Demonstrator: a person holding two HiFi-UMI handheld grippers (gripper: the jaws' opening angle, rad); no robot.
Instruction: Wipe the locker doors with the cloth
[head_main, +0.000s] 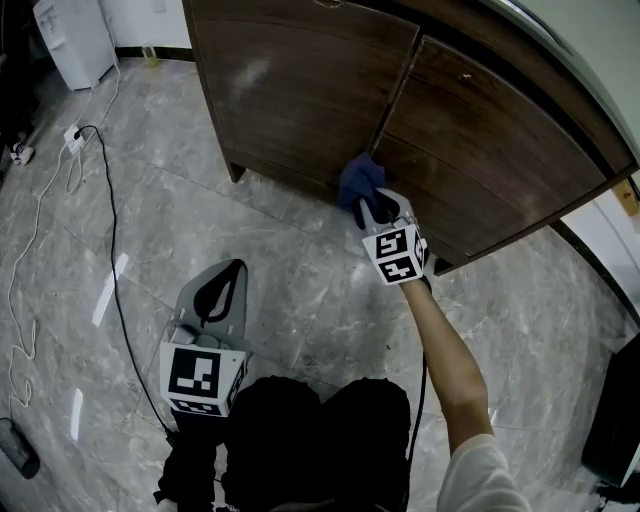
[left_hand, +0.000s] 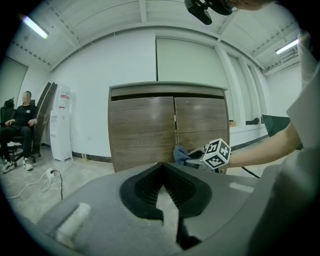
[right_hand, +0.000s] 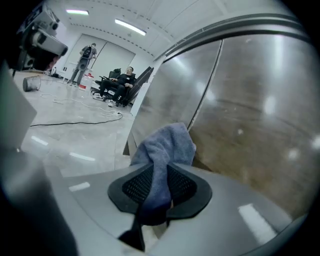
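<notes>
The brown wooden locker fills the top of the head view, with a left door (head_main: 300, 90) and a right door (head_main: 500, 150). My right gripper (head_main: 383, 212) is shut on a blue cloth (head_main: 360, 180) and holds it against the locker's bottom edge, just below the seam between the doors. In the right gripper view the cloth (right_hand: 167, 142) bunches out past the jaws, with the door (right_hand: 250, 115) close behind. My left gripper (head_main: 222, 290) hangs low over the floor, well back from the locker. It is shut and holds nothing. The left gripper view (left_hand: 161, 172) shows both doors (left_hand: 142, 130) from afar.
A white water dispenser (head_main: 75, 40) stands to the left of the locker. A power strip (head_main: 72, 135) and a long cable (head_main: 110, 230) lie on the marble floor. A person sits in a chair (left_hand: 20, 125) at the far left. A dark object (head_main: 615, 420) is at the right edge.
</notes>
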